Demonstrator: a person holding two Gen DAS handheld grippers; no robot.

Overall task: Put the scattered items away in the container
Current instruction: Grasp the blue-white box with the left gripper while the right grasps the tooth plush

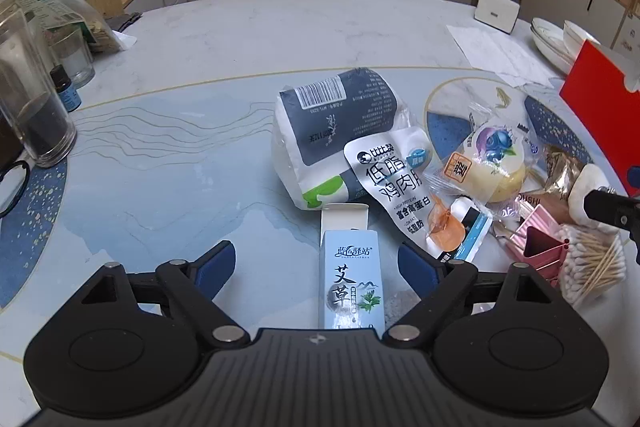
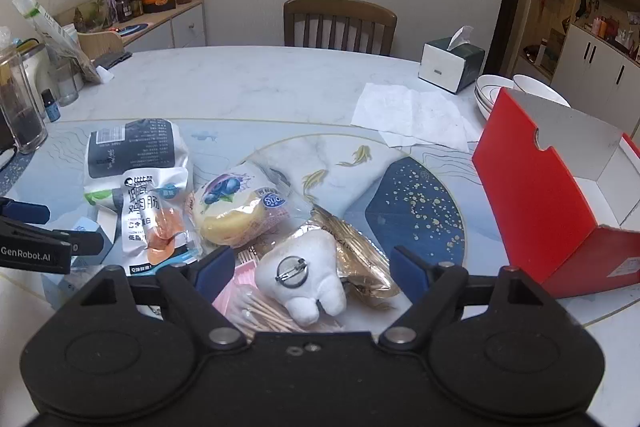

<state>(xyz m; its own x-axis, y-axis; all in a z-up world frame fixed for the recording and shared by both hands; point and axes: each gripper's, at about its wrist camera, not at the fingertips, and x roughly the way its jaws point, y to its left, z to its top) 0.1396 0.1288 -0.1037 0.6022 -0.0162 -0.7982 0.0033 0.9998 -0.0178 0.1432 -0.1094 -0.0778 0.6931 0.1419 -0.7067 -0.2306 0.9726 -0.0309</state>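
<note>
On a marble-patterned table (image 1: 200,39), the left gripper (image 1: 316,263) hovers low with its blue-padded fingers (image 1: 216,263) spread wide, a pale mugwort box (image 1: 351,279) lying between them untouched, its end flap open. Just right of it, a heap of scattered items: a tissue pack (image 1: 332,131), a chicken sausage pouch (image 1: 394,183), a wrapped blueberry cake (image 2: 230,211). The right gripper (image 2: 312,267), fingers likewise apart, is poised over a white tooth-shaped plush (image 2: 304,267) beside cotton swabs (image 2: 260,315). The red container (image 2: 532,187) stands open at far right.
</note>
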